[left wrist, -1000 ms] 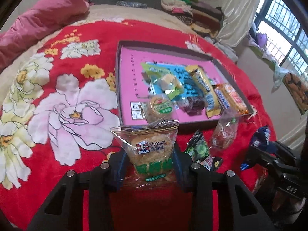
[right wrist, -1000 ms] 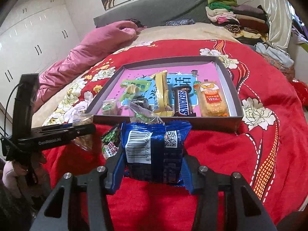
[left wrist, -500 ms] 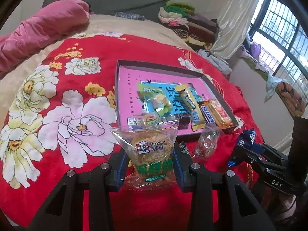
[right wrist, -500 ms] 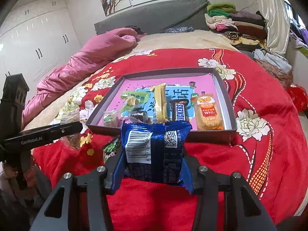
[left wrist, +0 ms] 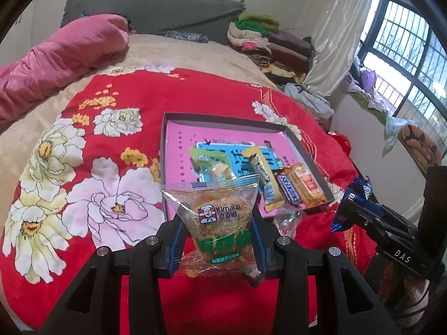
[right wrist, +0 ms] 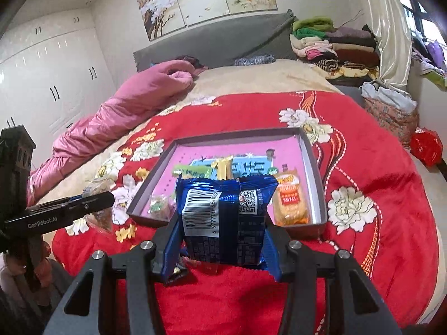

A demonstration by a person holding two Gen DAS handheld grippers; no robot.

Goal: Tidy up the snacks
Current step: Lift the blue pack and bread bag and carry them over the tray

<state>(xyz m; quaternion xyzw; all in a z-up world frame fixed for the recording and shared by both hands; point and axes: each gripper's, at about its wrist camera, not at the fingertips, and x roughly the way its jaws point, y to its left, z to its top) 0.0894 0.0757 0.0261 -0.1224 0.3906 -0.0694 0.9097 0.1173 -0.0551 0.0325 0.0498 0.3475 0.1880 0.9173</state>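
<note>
My left gripper (left wrist: 216, 244) is shut on a clear pastry packet (left wrist: 216, 223) with a chef logo, held above the red blanket in front of the tray. My right gripper (right wrist: 223, 240) is shut on a blue snack packet (right wrist: 223, 220) with a barcode, also held up short of the tray. The pink-lined grey tray (left wrist: 173, 150) (right wrist: 313, 162) holds several snacks: a Snickers bar (left wrist: 289, 191), a yellow bar (left wrist: 264, 173), an orange packet (right wrist: 290, 203), green packets (right wrist: 192, 170). A clear candy wrapper (left wrist: 287, 220) lies on the blanket before the tray.
The red flowered blanket (left wrist: 111, 145) covers the bed. A pink duvet (right wrist: 134, 109) lies at the far left. Folded clothes (right wrist: 329, 44) are stacked at the back right. The right gripper shows at the right of the left wrist view (left wrist: 391, 237); the left gripper shows at the left of the right wrist view (right wrist: 56, 215).
Both grippers have risen and drawn back from the tray with their packets still held. The tray looks smaller and farther off in both views.
</note>
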